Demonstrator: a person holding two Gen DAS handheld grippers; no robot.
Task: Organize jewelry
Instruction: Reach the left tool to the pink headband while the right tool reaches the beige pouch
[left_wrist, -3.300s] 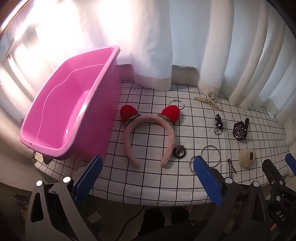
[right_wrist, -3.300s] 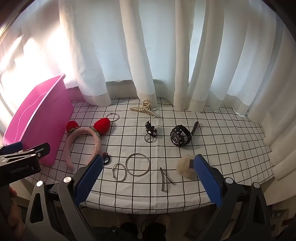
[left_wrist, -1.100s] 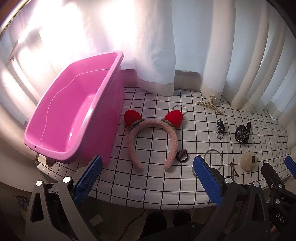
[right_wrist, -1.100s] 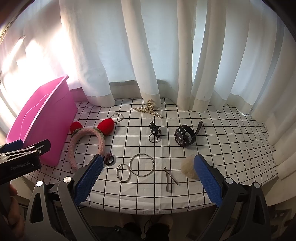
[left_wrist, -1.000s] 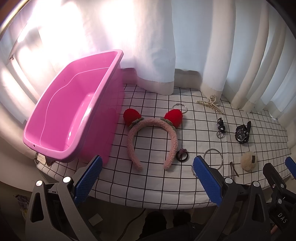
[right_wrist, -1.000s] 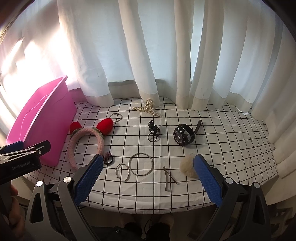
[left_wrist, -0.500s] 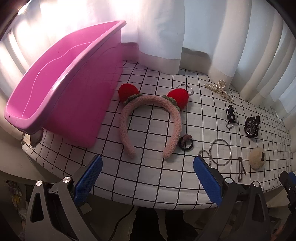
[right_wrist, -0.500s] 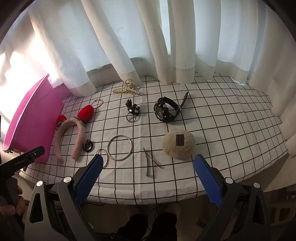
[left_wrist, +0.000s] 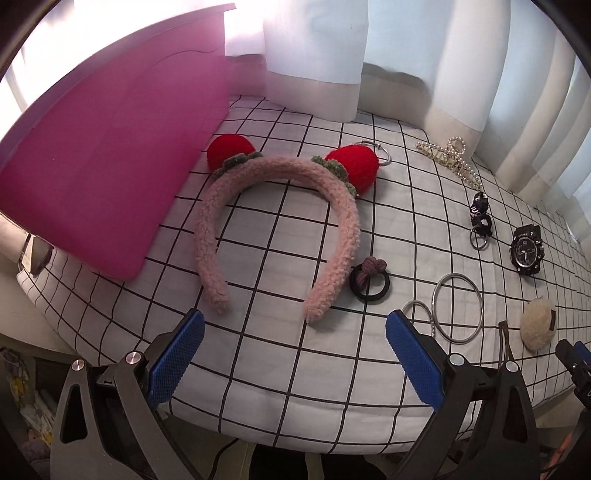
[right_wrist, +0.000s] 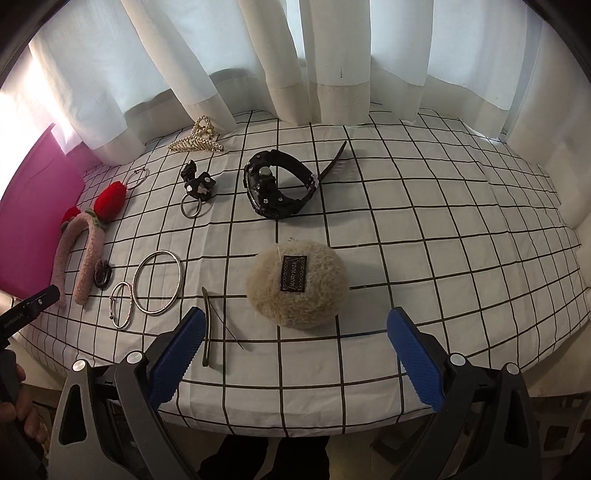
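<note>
Left wrist view: left gripper (left_wrist: 293, 354) spread wide, nothing between its blue pads, poised over the near edge of the table with the checked cloth (left_wrist: 280, 373). Fuzzy pink headband (left_wrist: 273, 221) with two red ears lies flat just ahead, open ends toward the camera, just beside the pink bin (left_wrist: 110, 155) at left. Black hair tie (left_wrist: 369, 280) sits close to the headband's right end; I cannot tell if they touch. Large silver bangle (left_wrist: 457, 308) and small bangle (left_wrist: 419, 314) lie right of it, overlapping at their edges. Black watch (left_wrist: 526, 251), pearl hair claw (left_wrist: 448, 158) and beige fluffy clip (left_wrist: 537, 325) lie further right.

Right wrist view: right gripper (right_wrist: 295, 354) also wide open, empty. Beige fluffy clip (right_wrist: 297, 282), label up, lies straight ahead between the pads' line of sight. Brown hairpin (right_wrist: 208, 328) lies left of it, near the left pad. Black watch (right_wrist: 277, 184) behind. Black keyring charm (right_wrist: 195, 194) left of the watch. Bangles and headband (right_wrist: 79, 254) lie at far left, beside the bin (right_wrist: 33, 214)
</note>
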